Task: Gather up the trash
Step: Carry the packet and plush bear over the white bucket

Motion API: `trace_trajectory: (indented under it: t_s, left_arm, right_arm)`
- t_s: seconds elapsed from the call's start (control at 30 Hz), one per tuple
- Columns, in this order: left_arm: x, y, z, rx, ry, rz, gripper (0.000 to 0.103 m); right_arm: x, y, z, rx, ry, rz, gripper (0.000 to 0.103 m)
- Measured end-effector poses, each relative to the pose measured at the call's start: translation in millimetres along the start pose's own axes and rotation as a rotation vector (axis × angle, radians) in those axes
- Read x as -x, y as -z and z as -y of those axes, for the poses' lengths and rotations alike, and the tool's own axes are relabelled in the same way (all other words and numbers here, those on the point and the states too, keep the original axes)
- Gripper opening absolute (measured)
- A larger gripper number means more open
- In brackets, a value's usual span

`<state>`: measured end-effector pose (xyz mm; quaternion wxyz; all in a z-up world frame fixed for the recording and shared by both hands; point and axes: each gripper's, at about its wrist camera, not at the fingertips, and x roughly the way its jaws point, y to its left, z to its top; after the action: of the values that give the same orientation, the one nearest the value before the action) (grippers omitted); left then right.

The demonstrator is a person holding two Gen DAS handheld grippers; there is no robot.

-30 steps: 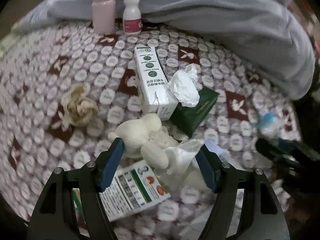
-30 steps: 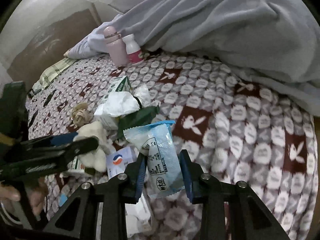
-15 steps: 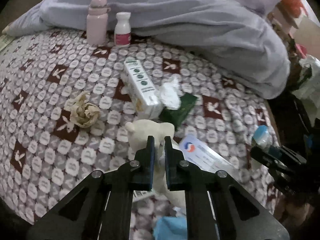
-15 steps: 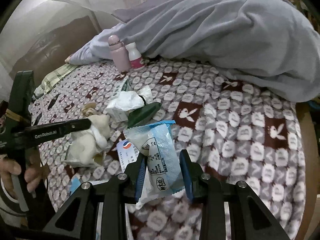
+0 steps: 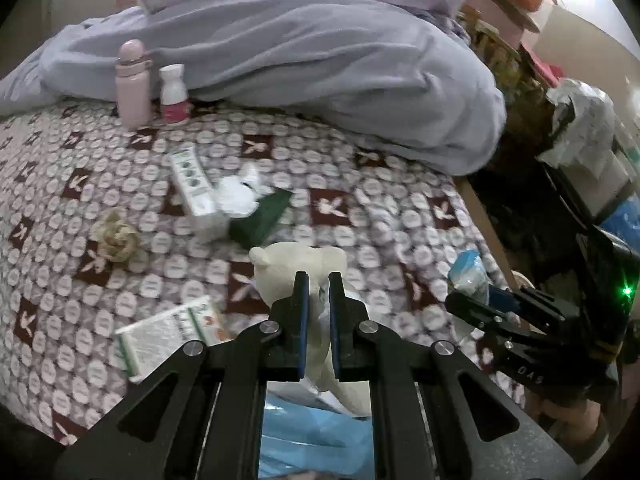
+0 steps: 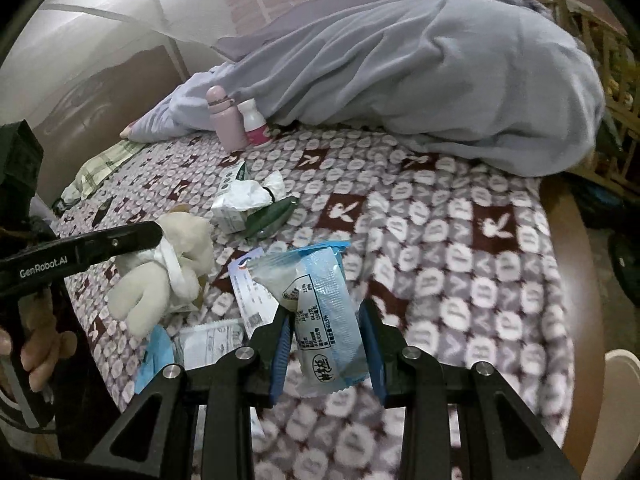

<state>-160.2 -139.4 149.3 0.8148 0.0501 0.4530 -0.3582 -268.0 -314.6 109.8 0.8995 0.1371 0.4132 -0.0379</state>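
My right gripper clamps the blue wrapper above the bed. Only its view shows my left gripper, closed on the plush toy, seemingly by white cloth.

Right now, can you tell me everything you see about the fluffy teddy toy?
The teddy toy is cream-white, plush and fuzzy, with a round ear and stubby legs. Something white, like crumpled tissue or plastic, is wrapped around its middle. The left gripper is shut on it, its fingers pinching the soft body, so it hangs tilted, legs dangling over the patterned blanket. Its face is not visible.
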Motion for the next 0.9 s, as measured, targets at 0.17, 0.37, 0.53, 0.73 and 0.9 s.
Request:
trace_trajectory:
  t_s: [0.17,0.37,0.53,0.73,0.9]
  left_arm:
    - [-4,5,33,-0.040,0.023,-0.009,0.006]
    - [-9,9,68,-0.091,0.045,-0.017,0.006]
    - [-17,12,94,-0.122,0.059,-0.034,0.006]
    - [-26,14,128,-0.170,0.082,-0.053,0.006]
    - [-35,17,159,-0.212,0.106,-0.067,0.006]
  right_arm:
    - [17,10,12,-0.020,0.028,0.011,0.032]
    - [39,23,31,-0.050,0.066,0.022,0.032]
    - [54,35,50,-0.074,0.101,0.026,0.032]
    - [72,49,74,-0.107,0.145,0.032,0.032]
    - [86,62,99,-0.157,0.175,0.036,0.032]
